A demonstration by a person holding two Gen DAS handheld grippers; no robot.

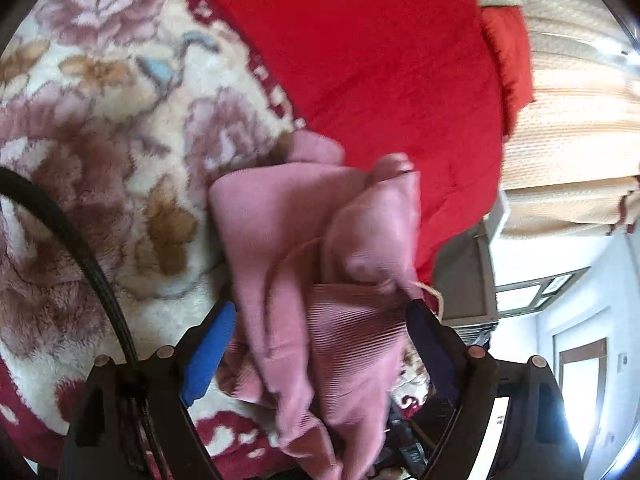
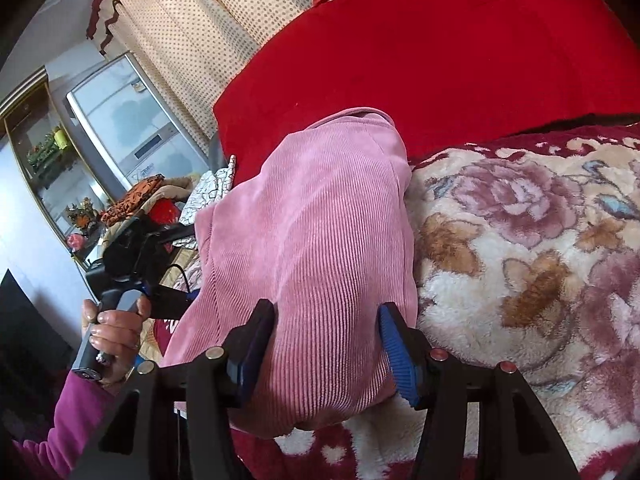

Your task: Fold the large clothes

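A pink ribbed garment (image 1: 280, 232) lies bunched on the floral fleece blanket (image 1: 100, 128), with a cream drawstring hanging from it. My left gripper (image 1: 320, 308) is open, its blue-padded fingers (image 1: 212, 344) on either side of the crumpled cloth. In the right wrist view the same pink garment (image 2: 316, 240) spreads forward from my right gripper (image 2: 326, 320), whose jaws stand open around the cloth, the blue pads (image 2: 394, 352) beside it. The left gripper's handle and the person's hand (image 2: 116, 328) show at the left.
A red quilt (image 1: 380, 60) covers the bed beyond the floral blanket (image 2: 540, 260). Cream dotted curtains (image 2: 192, 40) hang behind. A cabinet with a screen (image 2: 128, 128) and piled clutter (image 2: 160, 200) stand past the bed's edge. A black cable (image 1: 80, 248) crosses the left wrist view.
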